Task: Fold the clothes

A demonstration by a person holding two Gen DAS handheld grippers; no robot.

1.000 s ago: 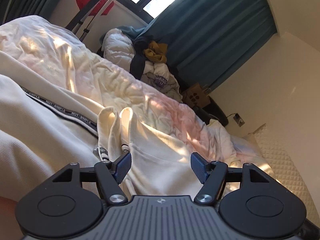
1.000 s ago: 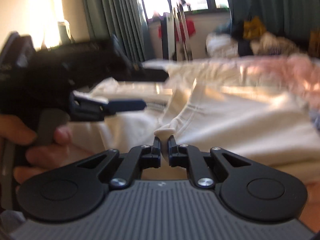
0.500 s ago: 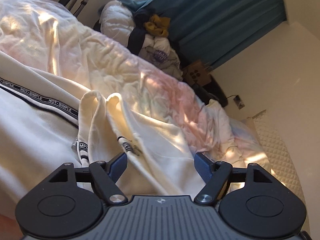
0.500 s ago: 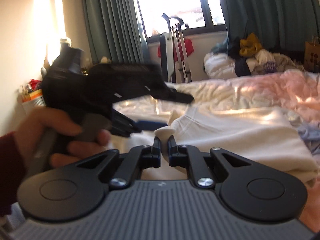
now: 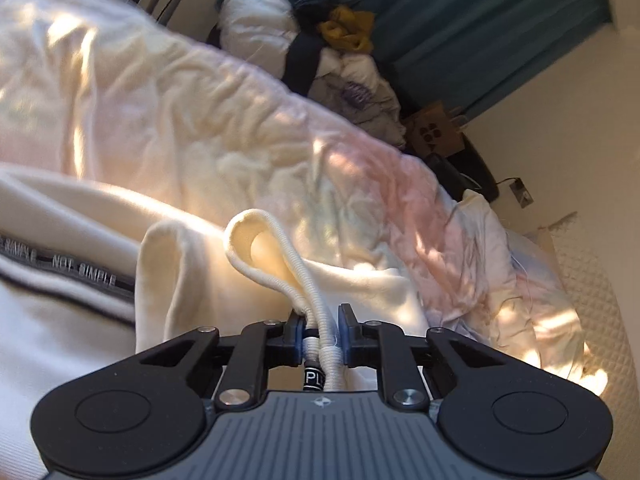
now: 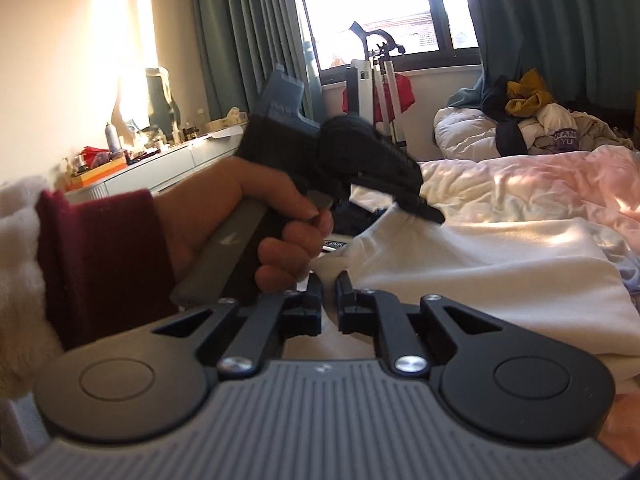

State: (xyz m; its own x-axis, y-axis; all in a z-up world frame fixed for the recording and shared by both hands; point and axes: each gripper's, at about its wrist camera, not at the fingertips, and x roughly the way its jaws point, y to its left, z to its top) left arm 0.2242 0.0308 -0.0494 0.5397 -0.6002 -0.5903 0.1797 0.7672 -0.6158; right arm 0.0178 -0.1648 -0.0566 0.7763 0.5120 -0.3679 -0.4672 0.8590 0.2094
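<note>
1. A cream hoodie point(image 5: 100, 280) lies spread on the bed, over a crumpled pink-and-cream duvet point(image 5: 248, 128); a dark tape printed "NOT SIMPLE" point(image 5: 84, 274) runs across it.
2. The hoodie's ribbed edge point(image 5: 288, 264) rises in a loop, and beside it sits a drawstring with a black printed tip point(image 5: 313, 378).
3. The left gripper point(image 5: 319, 334) is closed on that ribbed edge, the fabric and the drawstring squeezed between its blue pads point(image 5: 297, 336).
4. In the right wrist view the same hoodie point(image 6: 480, 264) stretches to the right across the bed, its near edge just ahead of the right gripper point(image 6: 329, 304).
5. The right gripper's fingers stand nearly together with a narrow gap; whether cloth is caught between them cannot be told.
6. The person's left hand point(image 6: 248, 216), in a dark red sleeve point(image 6: 100, 256), grasps the handle of the left tool, which dips onto the hoodie.
7. Farther off, a heap of clothes point(image 6: 532, 120) sits at the bed's far end below teal curtains point(image 6: 560, 20).
8. A window point(image 6: 376, 4) lets in sun, and a cluttered white dresser point(image 6: 160, 160) stands by the left wall.
</note>
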